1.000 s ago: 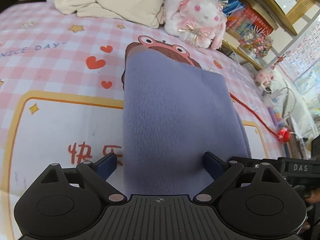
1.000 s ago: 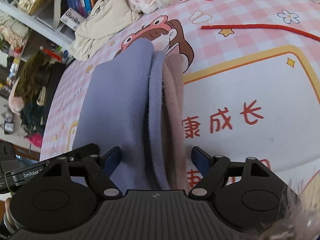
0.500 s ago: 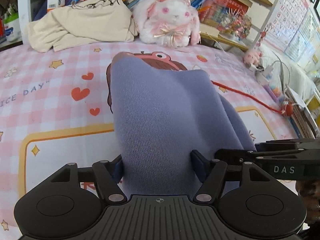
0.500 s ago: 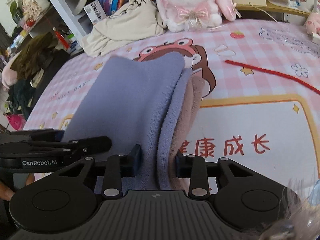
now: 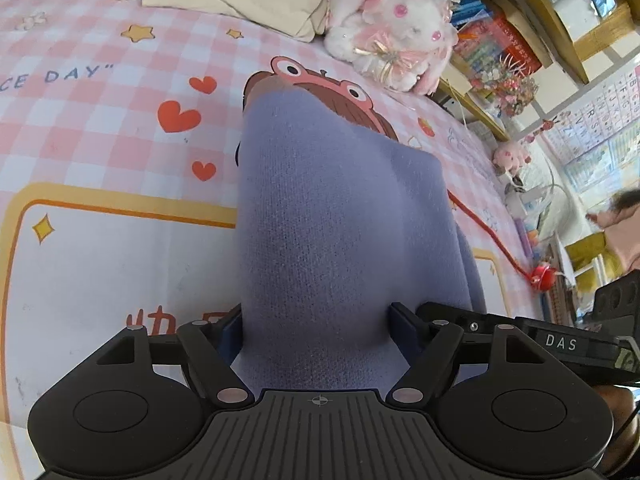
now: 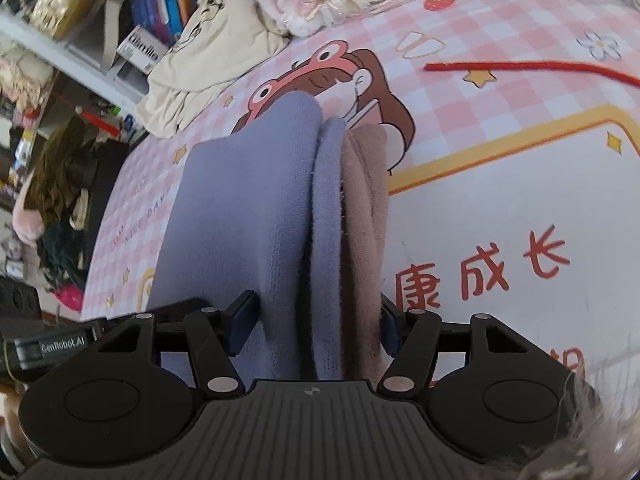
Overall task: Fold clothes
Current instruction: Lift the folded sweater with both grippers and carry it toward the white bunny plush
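Fleece, lavender outside and tan inside, folded thick: your left hand-held gripper (image 5: 318,334) and right hand-held gripper (image 6: 316,320) both clamp this garment (image 5: 340,232) over the pink checked mat (image 5: 100,120).

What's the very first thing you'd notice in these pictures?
The big purple sweater, folded in the middle of the pink checked bedsheet, with the left claw and right claw each around an end. Behind it, a fluffy pink-and-white plush bunny sits by the bookshelf.
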Demonstrator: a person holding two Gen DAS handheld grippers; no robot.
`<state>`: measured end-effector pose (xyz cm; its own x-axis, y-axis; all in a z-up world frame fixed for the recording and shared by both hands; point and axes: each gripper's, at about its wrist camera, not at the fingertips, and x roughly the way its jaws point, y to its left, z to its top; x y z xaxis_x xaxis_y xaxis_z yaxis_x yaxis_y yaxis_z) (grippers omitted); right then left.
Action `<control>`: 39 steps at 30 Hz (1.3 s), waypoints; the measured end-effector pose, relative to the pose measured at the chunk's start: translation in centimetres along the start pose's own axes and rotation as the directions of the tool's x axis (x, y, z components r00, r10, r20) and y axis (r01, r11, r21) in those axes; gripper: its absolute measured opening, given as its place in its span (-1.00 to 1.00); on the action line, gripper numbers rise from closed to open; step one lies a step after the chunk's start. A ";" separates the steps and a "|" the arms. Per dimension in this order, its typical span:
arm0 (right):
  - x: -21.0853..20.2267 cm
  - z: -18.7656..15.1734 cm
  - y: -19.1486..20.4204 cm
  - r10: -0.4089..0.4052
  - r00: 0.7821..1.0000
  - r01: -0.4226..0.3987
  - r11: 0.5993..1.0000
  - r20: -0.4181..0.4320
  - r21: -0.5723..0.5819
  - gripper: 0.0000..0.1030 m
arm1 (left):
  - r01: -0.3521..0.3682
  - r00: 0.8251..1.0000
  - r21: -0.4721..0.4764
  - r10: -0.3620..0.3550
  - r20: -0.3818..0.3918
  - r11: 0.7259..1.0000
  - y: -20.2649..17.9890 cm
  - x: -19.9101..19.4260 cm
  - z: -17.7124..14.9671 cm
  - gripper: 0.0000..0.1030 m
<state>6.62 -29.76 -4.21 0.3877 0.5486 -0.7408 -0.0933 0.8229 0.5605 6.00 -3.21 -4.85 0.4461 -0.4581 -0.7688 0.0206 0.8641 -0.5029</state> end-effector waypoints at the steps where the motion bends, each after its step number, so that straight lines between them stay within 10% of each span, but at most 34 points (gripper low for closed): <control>1: 0.0 0.0 0.0 0.003 1.000 -0.003 1.000 0.000 -0.001 0.09 | -0.008 1.000 0.009 0.008 0.002 1.000 -0.2 0.0 -0.1 0.43; 10: -0.5 -0.5 1.0 0.006 0.999 -0.002 0.995 0.043 -0.102 -0.37 | -0.096 0.994 0.139 0.088 0.060 0.986 -2.8 -0.8 -0.9 0.13; 39: -0.7 3.0 5.3 0.050 0.985 0.003 0.951 0.167 -0.308 -0.40 | -0.106 0.972 0.153 0.070 0.223 0.982 -2.0 -3.7 2.4 0.12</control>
<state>8.63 -26.24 0.41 0.5301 0.5569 -0.6394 -0.3698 0.8304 0.4167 6.49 -2.77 0.00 0.6347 -0.3386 -0.6946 0.1103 0.9294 -0.3522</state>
